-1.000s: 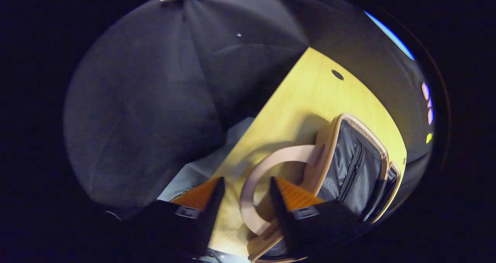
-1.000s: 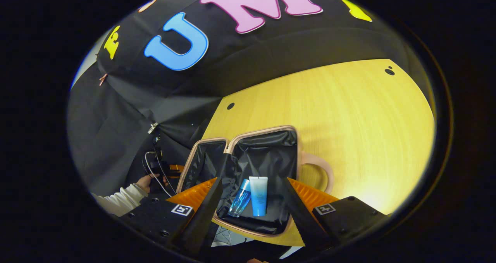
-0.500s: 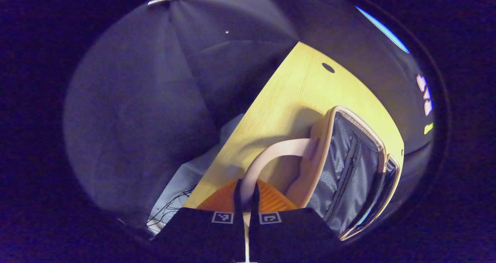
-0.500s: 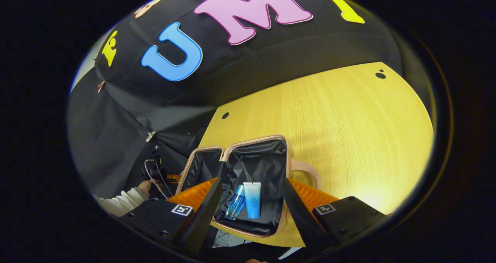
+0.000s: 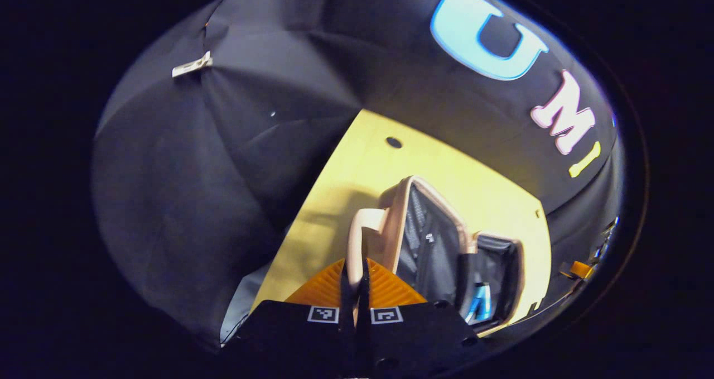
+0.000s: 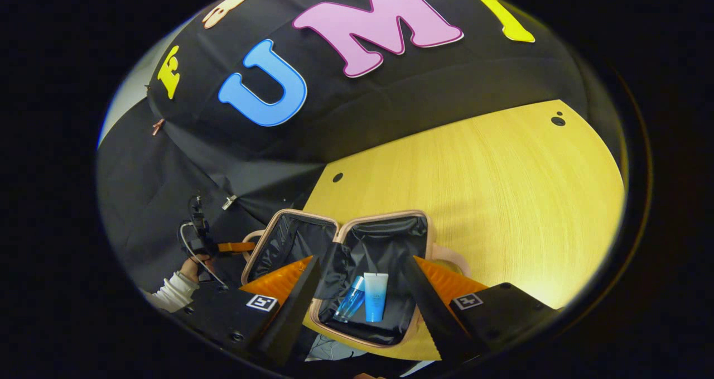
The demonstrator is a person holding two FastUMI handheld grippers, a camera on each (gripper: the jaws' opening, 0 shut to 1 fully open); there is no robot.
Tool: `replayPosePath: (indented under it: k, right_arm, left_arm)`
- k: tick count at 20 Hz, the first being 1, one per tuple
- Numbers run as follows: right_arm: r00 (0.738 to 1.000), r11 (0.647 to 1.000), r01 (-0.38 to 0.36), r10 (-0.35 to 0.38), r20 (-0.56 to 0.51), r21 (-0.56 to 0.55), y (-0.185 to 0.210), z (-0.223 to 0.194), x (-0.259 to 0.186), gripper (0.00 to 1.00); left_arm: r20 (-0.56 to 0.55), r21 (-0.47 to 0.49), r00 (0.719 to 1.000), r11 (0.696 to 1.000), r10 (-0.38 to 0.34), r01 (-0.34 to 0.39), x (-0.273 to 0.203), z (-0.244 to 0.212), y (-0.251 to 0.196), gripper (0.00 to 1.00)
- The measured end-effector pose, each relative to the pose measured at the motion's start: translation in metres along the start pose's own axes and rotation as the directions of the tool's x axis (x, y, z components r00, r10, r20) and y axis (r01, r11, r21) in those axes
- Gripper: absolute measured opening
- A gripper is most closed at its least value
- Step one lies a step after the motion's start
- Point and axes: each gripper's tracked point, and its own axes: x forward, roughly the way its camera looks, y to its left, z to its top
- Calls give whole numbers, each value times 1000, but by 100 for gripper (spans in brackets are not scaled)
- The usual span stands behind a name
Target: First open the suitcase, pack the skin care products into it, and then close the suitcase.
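Left gripper view: left gripper (image 5: 355, 270) is clamped on the pale pink suitcase's curved handle (image 5: 362, 228), lower centre. Right gripper view: right gripper (image 6: 362, 306) spread wide, bottom centre, above the open suitcase (image 6: 340, 231) holding a blue bottle (image 6: 350, 305) and blue-white tube (image 6: 376, 296).

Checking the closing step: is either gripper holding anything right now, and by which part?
The left gripper is shut on the suitcase's pink handle; the right gripper is open, holding nothing.

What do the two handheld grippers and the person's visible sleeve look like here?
Each gripper, left gripper and right gripper, has a black blocky body carrying small square black-and-white tags at the finger bases, with ribbed, wedge-shaped fingers. Farther off in the right gripper view, the hand wears a white sleeve beside trailing cables.
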Motion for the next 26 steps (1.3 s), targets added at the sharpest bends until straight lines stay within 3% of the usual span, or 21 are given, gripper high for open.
replayPosePath:
  k: [1, 2, 8, 11, 16, 21, 26]
  right_arm:
    - [1000, 1000, -8, 8, 7, -2, 2, 3, 0, 97]
    - [1000, 1000, -17, 17, 15, -2, 5, 7, 0, 97]
    - [999, 999, -37, 38, 34, -5, 3, 11, -14, 97]
    - [998, 999, -25, 27, 54, -27, -8, 16, -27, 97]
    - [994, 998, -3, 10, 105, -65, -29, 26, -58, 97]
    - [991, 994, 56, -44, 128, -89, -71, 29, -94, 97]
    - [985, 991, 107, -94, 147, -84, -109, 32, -128, 97]
  left_arm:
    - [19, 22, 999, 999, -27, 27, -19, 7, -15, 2]
    - [34, 45, 997, 997, -63, 62, -33, 11, -31, 6]
    - [90, 213, 972, 957, -219, 196, -75, 28, -150, 6]
    - [96, 284, 944, 917, -316, 278, -84, 19, -219, 6]
    - [27, 333, 871, 826, -490, 454, -77, -23, -336, 6]
    - [-63, 304, 838, 789, -542, 534, -16, -92, -411, 6]
    - [-188, 273, 870, 827, -456, 492, 58, -173, -442, 6]
